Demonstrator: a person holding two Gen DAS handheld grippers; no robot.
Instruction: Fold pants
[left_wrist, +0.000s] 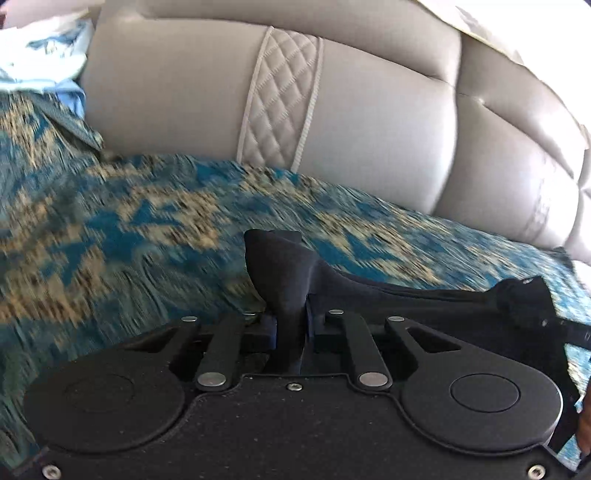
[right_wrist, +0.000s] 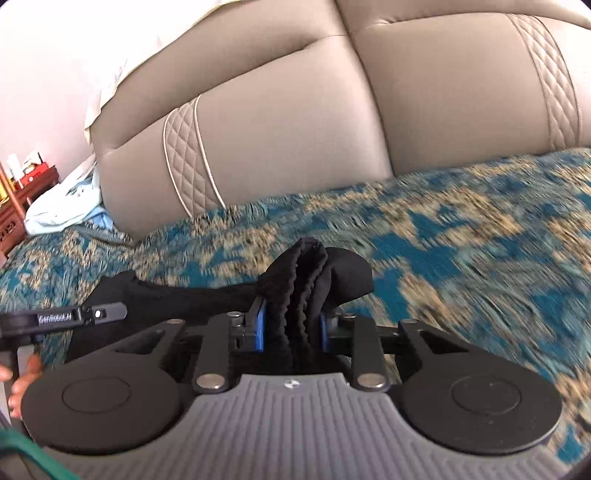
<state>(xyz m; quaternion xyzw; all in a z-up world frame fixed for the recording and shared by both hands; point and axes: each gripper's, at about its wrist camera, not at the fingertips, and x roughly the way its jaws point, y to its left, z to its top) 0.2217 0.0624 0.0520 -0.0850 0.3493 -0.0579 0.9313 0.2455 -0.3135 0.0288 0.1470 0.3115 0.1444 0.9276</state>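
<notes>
The pants (left_wrist: 280, 269) are black and held off the bed between both grippers. My left gripper (left_wrist: 291, 321) is shut on a smooth corner of the pants, and the cloth stretches taut to the right toward the other gripper (left_wrist: 532, 306). My right gripper (right_wrist: 291, 317) is shut on the pants' gathered, ribbed waistband (right_wrist: 306, 280). From there the cloth runs left to the left gripper (right_wrist: 74, 317). Most of the pants hang below the views.
A bed cover (left_wrist: 129, 221) in blue and gold pattern lies beneath, blurred. A padded beige headboard (left_wrist: 332, 110) stands behind it. Pale blue and white bedding (right_wrist: 66, 206) is bunched by the headboard's left end, with a wooden side table (right_wrist: 22, 192) beyond.
</notes>
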